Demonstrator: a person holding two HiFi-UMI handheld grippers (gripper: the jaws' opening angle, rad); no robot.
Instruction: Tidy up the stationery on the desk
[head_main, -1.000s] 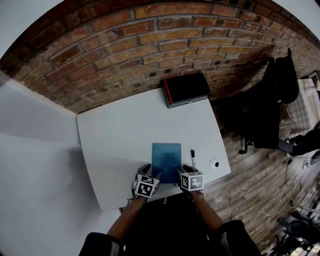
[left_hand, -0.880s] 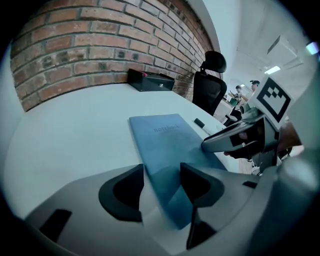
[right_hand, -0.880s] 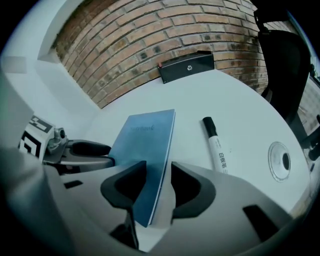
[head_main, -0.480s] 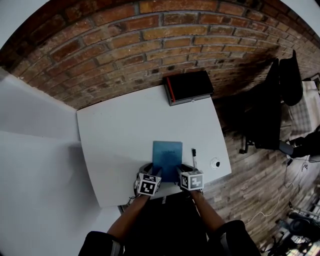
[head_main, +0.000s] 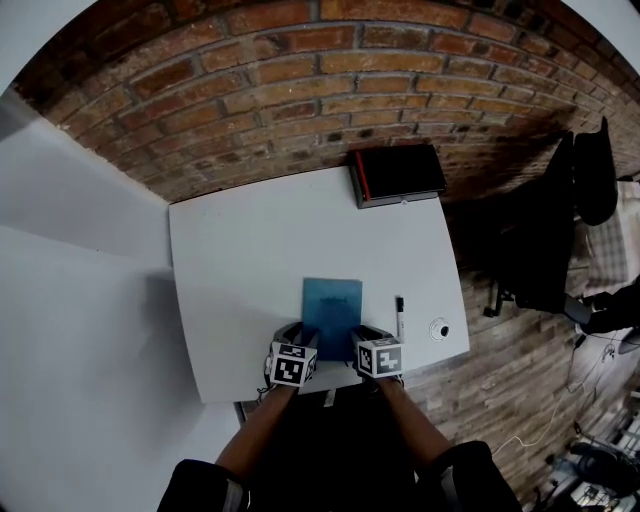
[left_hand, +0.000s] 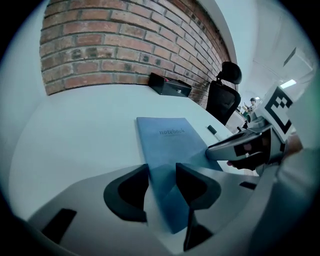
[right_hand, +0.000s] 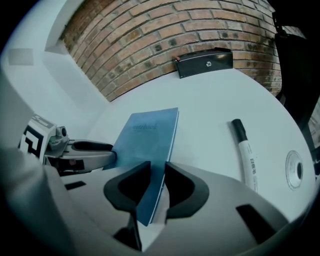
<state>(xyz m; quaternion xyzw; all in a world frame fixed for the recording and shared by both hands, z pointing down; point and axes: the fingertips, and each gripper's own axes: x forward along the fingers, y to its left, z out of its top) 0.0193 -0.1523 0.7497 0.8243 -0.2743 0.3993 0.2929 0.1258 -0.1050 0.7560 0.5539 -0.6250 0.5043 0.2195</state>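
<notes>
A blue notebook (head_main: 331, 308) lies near the front edge of the white desk (head_main: 250, 250), its cover marked "notebook" (left_hand: 167, 136). My left gripper (head_main: 300, 347) is shut on its near left corner (left_hand: 161, 174). My right gripper (head_main: 366, 344) is shut on its near right edge (right_hand: 157, 175), and the notebook (right_hand: 148, 131) stretches away from the jaws. A white marker with a black cap (head_main: 400, 318) rests on the desk right of the notebook, also visible in the right gripper view (right_hand: 245, 151). Each gripper shows in the other's view: the right (left_hand: 242, 146) and the left (right_hand: 82, 151).
A black box with a red edge (head_main: 398, 173) sits at the desk's far right corner against the brick wall, also in the gripper views (right_hand: 205, 62) (left_hand: 170, 85). A small round object (head_main: 440, 329) lies near the front right corner. A black office chair (head_main: 560, 230) stands to the right.
The head view has shifted a little. Both grippers and the notebook keep their place at the desk's front edge.
</notes>
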